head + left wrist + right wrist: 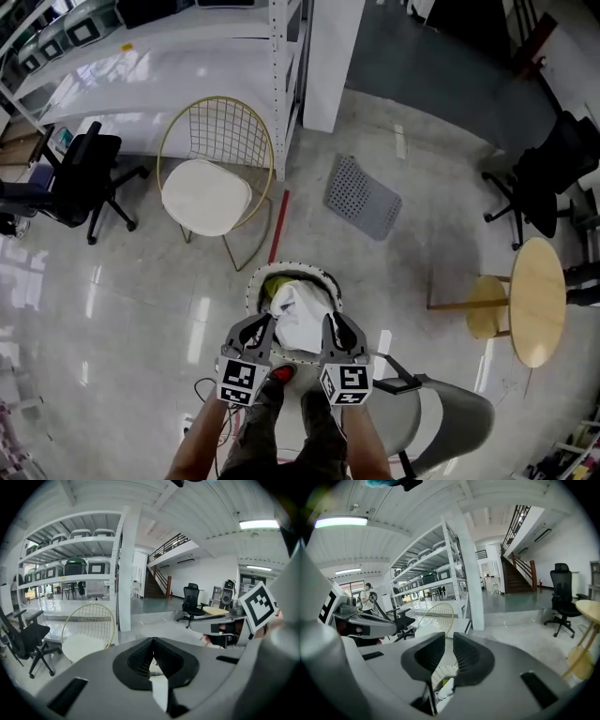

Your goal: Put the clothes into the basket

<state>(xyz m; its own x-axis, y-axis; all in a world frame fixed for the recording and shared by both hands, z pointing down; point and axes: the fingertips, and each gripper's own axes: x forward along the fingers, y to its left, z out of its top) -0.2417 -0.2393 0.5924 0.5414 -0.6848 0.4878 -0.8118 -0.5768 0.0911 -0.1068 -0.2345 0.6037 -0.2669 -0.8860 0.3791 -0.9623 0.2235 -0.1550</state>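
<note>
Left gripper (pixel 152 640): jaw tips pressed together, and I can see nothing caught at the tips.
Right gripper (pixel 449 637): jaws drawn close with a thin slit left between them. Nothing sits in the slit, and only the basket shows through it, lower down.
Both tools: held side by side, tilted a little downward, over the near edge of the basket.
White garment (pixel 302 314): heaped in the basket, directly under and between the two grippers. From here I can't tell whether it spills over the near rim.
Yellow-green piece (pixel 278 284): tucked in on the far left side, under the white one.
Basket (pixel 255 281): a round white one on the floor, just beyond the person's feet.
Handling: the cloth looks soft, light and limp, so it should sag and trail, not hold a shape.
Where to grip: I'd pinch a thick bunched fold near the middle. A thin hem could slip out or drag across the rim.
Wire chair (pixel 216 141): on the far left, well clear of the basket.
Grey perforated panel (pixel 362 197): flat on the floor, on the far right.
</note>
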